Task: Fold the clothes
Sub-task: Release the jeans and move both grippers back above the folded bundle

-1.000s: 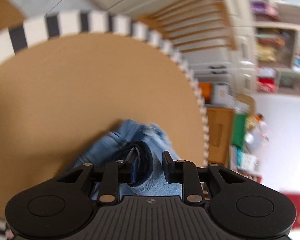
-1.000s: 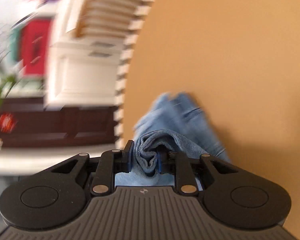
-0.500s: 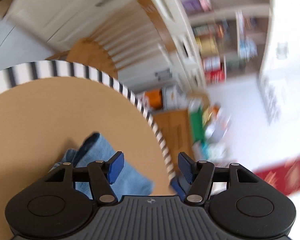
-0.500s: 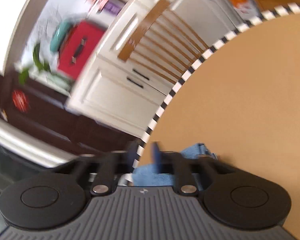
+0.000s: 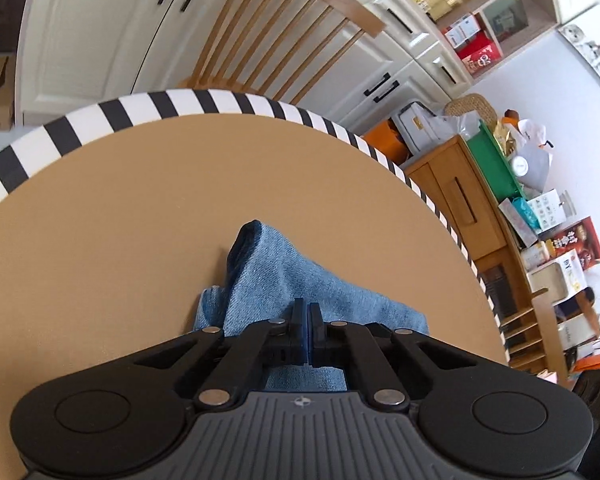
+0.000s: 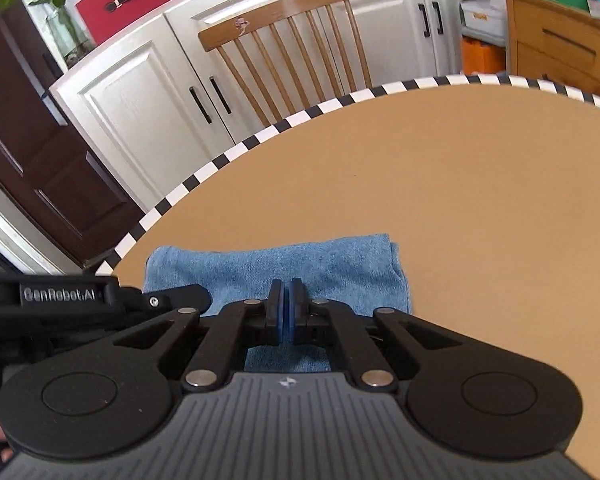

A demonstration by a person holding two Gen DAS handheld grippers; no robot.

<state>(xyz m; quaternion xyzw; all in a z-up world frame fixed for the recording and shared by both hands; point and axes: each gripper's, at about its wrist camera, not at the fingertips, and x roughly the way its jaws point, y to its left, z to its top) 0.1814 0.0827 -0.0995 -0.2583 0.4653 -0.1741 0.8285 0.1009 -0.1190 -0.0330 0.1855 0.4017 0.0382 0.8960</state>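
**Student:** So where does the garment lie, and what do the tongs hold?

**Instructor:** Folded blue denim (image 6: 278,266) lies on the table (image 6: 460,184), at its near left part by the striped rim (image 6: 204,170), as the right wrist view shows. From the left wrist view the same denim (image 5: 300,280) appears as a wedge with one dark corner raised toward the far side. Left tongs (image 5: 307,314) are pressed together with no cloth between the blue pads. Right tongs (image 6: 285,294) are likewise pressed together and pinch nothing; they hover over the near edge of the bundle.

**Student:** Which step is in hand?

**Instructor:** Judging by the compact shape and the empty tongs, the fold looks largely made; what remains is probably tidying or a last fold.

**Student:** How is that done well?

**Instructor:** Spread the pads before descending, then take the raised corner and an opposite edge, one in each tool, catching all layers so none slips out. Carry the cloth low and level, lay edge upon edge, and release only once it rests flat. Denim is stiff and tends to spring open, so a light press along the crease should help. Keep the bundle clear of the left rim, beyond which a wooden chair (image 6: 296,40) stands.
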